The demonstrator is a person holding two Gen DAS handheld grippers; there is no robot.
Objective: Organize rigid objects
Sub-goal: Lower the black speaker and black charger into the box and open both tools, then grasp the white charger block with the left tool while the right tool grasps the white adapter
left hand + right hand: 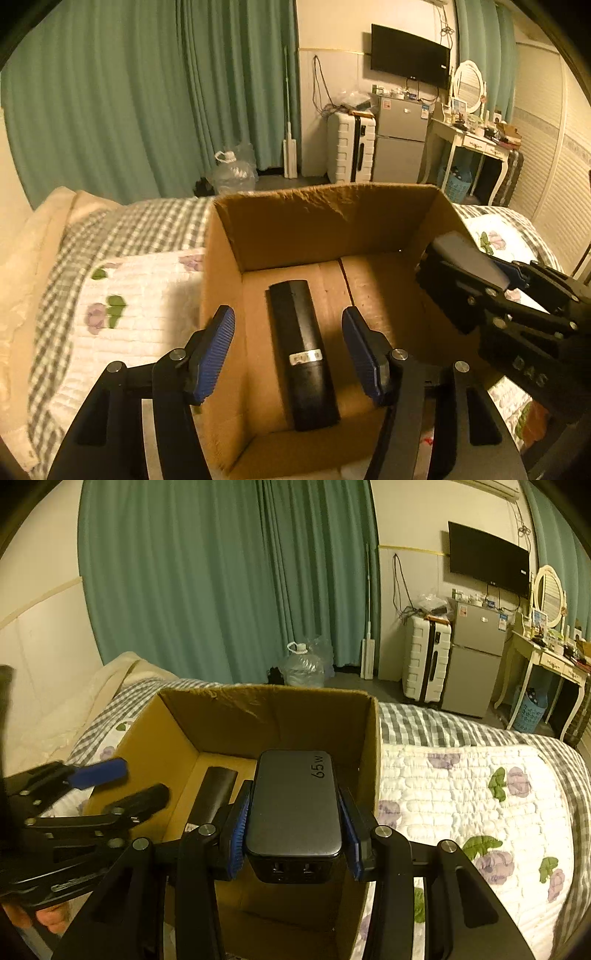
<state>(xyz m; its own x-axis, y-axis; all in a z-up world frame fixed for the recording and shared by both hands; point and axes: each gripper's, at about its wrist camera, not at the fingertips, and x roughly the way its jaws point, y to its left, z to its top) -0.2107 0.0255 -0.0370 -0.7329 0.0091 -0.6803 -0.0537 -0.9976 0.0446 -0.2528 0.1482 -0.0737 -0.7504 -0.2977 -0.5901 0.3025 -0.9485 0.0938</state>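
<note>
**Two handheld grippers over a cardboard box: one item dropped in, a charger about to follow**

On a quilted bed, an open cardboard box stood between two handheld grippers. The left gripper hovered over the near left part of the box with its blue pads well apart and nothing between them. Directly below it, a long black bar-shaped device lay flat on the box floor, running from near to far.

The right gripper was at the box's right side, its pads against both flanks of a dark grey charger marked "65 W", carried flat above the near right part of the box, with its ports facing the camera. Whether the pads were still pressing firmly could not be told.

The placing step appeared half done: the black device was in, the charger not yet. The next move would likely call for lowering the charger to the bare floor right of the black device, then parting the pads fully, keeping clear of the right wall.
</note>
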